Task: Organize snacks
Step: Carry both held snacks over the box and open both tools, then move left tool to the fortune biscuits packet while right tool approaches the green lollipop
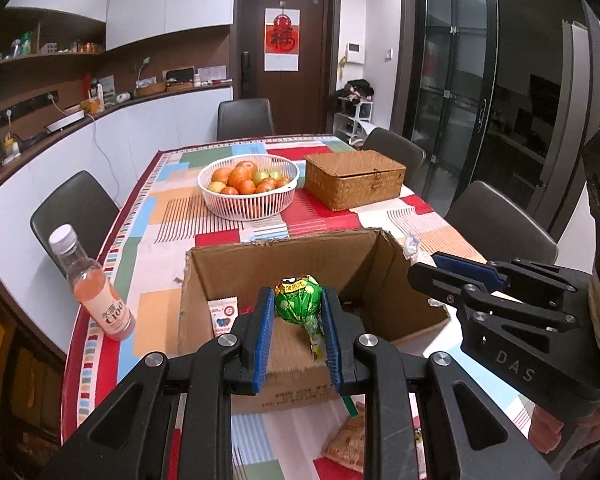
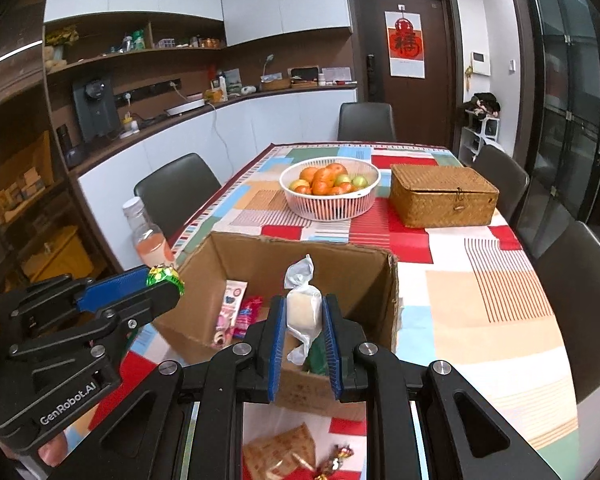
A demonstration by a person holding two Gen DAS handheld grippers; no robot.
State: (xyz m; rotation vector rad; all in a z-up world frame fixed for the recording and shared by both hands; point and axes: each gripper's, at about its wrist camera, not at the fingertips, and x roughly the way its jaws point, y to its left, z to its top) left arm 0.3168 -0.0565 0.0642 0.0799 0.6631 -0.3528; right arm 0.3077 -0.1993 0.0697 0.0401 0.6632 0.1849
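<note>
An open cardboard box point(image 1: 364, 268) point(image 2: 352, 268) stands on the table in front of both grippers. My left gripper point(image 1: 296, 304) is shut on a green foil-wrapped lollipop point(image 1: 298, 300), held over the box's near side; it also shows in the right wrist view point(image 2: 165, 278). My right gripper point(image 2: 304, 312) is shut on a white wrapped candy point(image 2: 303, 308), held above the box opening; it appears at the right of the left wrist view point(image 1: 424, 264). Small snack packets point(image 2: 233, 312) point(image 1: 223, 314) lie inside the box.
A pink drink bottle point(image 1: 96, 292) point(image 2: 150, 240) stands left of the box. A white fruit basket point(image 1: 249, 202) and a lidded wicker box point(image 1: 354, 178) sit farther back. A brown snack bag point(image 2: 280, 452) and a wrapped candy point(image 2: 334, 460) lie on the near cloth. Chairs ring the table.
</note>
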